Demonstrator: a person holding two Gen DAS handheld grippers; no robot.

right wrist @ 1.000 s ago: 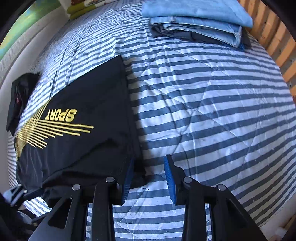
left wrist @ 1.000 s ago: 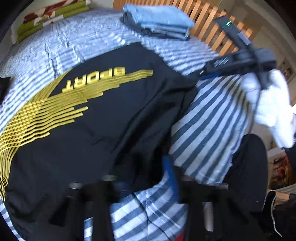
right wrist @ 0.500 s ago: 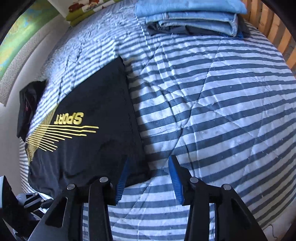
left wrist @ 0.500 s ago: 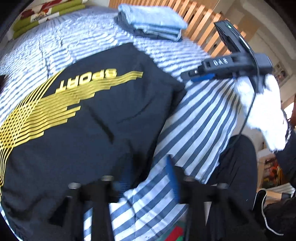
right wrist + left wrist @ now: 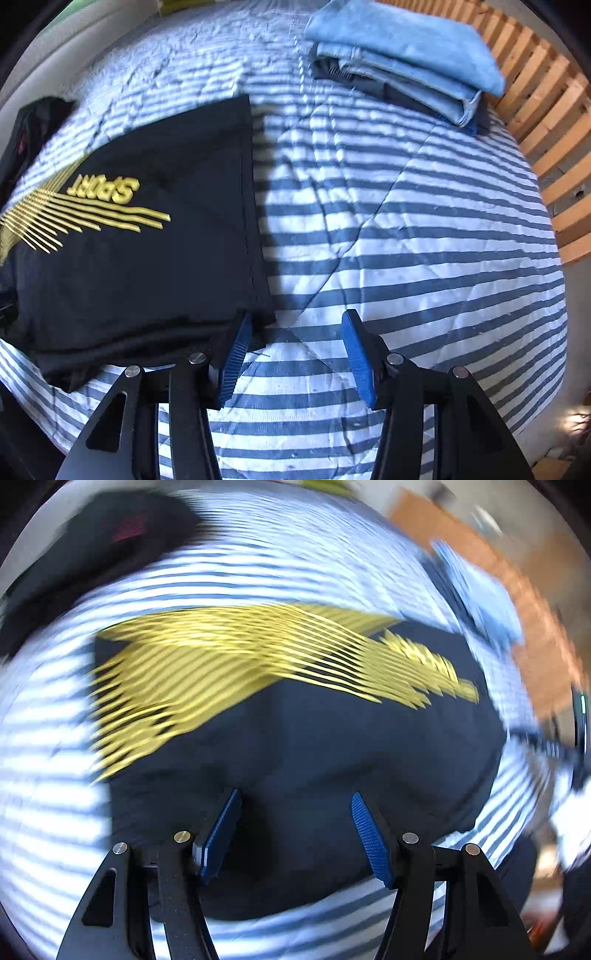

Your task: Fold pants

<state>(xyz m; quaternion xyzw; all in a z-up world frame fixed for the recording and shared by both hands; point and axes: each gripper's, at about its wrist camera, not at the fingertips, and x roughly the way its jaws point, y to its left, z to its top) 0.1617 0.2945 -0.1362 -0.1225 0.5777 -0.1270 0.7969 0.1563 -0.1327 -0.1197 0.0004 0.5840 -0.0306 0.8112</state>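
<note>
left gripper (image 5: 295,834) fingers spread over black pants (image 5: 147,266) | right gripper (image 5: 291,354) fingers spread, empty

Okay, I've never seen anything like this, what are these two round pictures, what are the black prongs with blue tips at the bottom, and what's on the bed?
There is no robot here: a person holds a hand tool in each hand. Each tool has two fingers with blue pads and a fisheye camera looking along them, hence the round pictures.

The blurred picture is from the left gripper, open above the black pants with yellow print.

The sharp one is from the right gripper, also open and holding nothing, at the corner of the same pants.

Both lie on a striped bedspread. Folded jeans are stacked near the wooden slats.
</note>
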